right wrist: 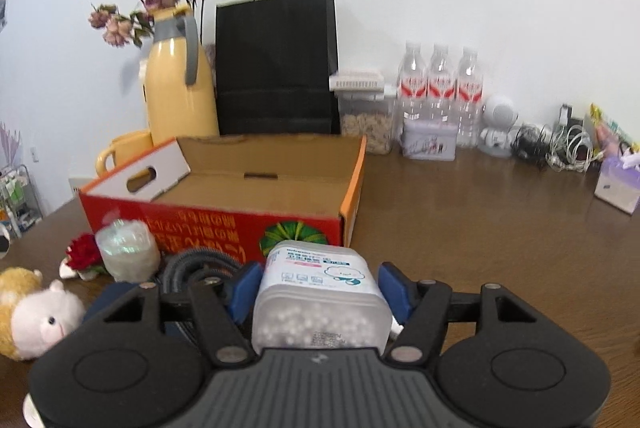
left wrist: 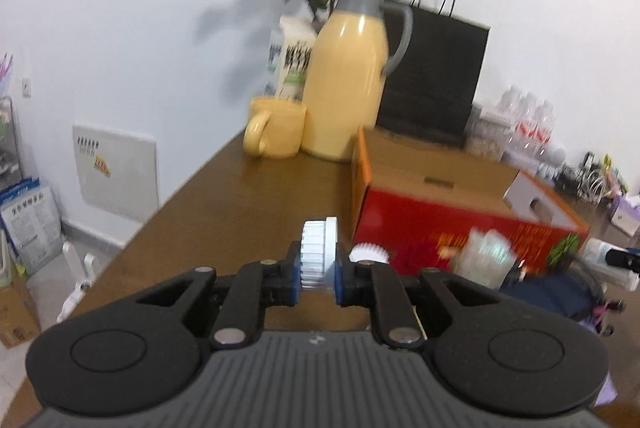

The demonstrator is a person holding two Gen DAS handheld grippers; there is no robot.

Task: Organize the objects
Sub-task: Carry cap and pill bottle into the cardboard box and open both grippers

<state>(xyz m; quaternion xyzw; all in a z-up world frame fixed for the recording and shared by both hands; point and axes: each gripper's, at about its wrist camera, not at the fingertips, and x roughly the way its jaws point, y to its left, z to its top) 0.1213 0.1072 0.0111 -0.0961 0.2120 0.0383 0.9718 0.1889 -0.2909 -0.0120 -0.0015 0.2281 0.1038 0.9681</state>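
left gripper (left wrist: 318, 278): blue pads clamped on a small white ribbed plastic cap (left wrist: 319, 254), its axis lying left to right, above the table.
right gripper (right wrist: 320, 292): pads pressed on a translucent plastic tub of white pellets (right wrist: 322, 302), long axis pointing far.
surface: brown wooden table (right wrist: 480, 228); open red cardboard box (right wrist: 224, 204) just beyond, white wall behind.
right view only: plush toy (right wrist: 32, 312), three water bottles (right wrist: 440, 88).

Black tongs (left wrist: 317, 270), blue pads (right wrist: 248, 286), silver pivot screws.

3 water bottles (right wrist: 440, 88), 1 box (right wrist: 224, 216), 1 thermos (right wrist: 178, 96), 1 mug (right wrist: 120, 148).
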